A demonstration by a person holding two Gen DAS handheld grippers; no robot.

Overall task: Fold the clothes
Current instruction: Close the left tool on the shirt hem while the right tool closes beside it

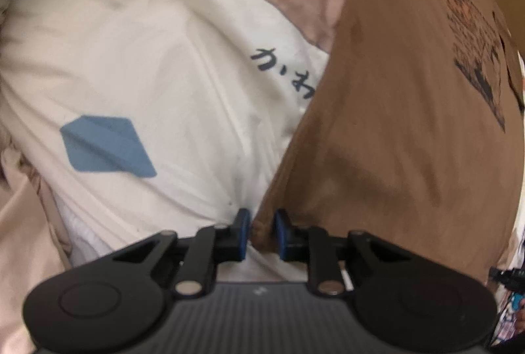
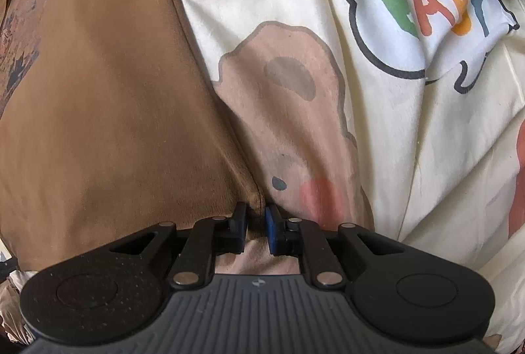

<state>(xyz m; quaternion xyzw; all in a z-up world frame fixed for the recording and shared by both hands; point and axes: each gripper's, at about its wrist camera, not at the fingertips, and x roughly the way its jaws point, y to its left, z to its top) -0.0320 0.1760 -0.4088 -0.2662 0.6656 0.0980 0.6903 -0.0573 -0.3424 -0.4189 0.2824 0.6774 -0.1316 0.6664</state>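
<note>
The brown shirt [image 1: 393, 111] lies flat on the cartoon-print bedsheet [image 1: 147, 58], unfolded as far as shows — the left gripper [image 1: 261, 231] clamps one bottom corner, the right gripper [image 2: 256, 231] stands slightly apart around the other.

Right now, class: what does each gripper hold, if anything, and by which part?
The left gripper pinches the brown shirt by a bottom corner of its hem. The right gripper straddles the opposite bottom corner; whether its pads press the fabric cannot be told.

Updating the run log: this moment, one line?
left gripper: jaws pinch brown shirt corner | right gripper: jaws open at hem | bedsheet beneath
</note>
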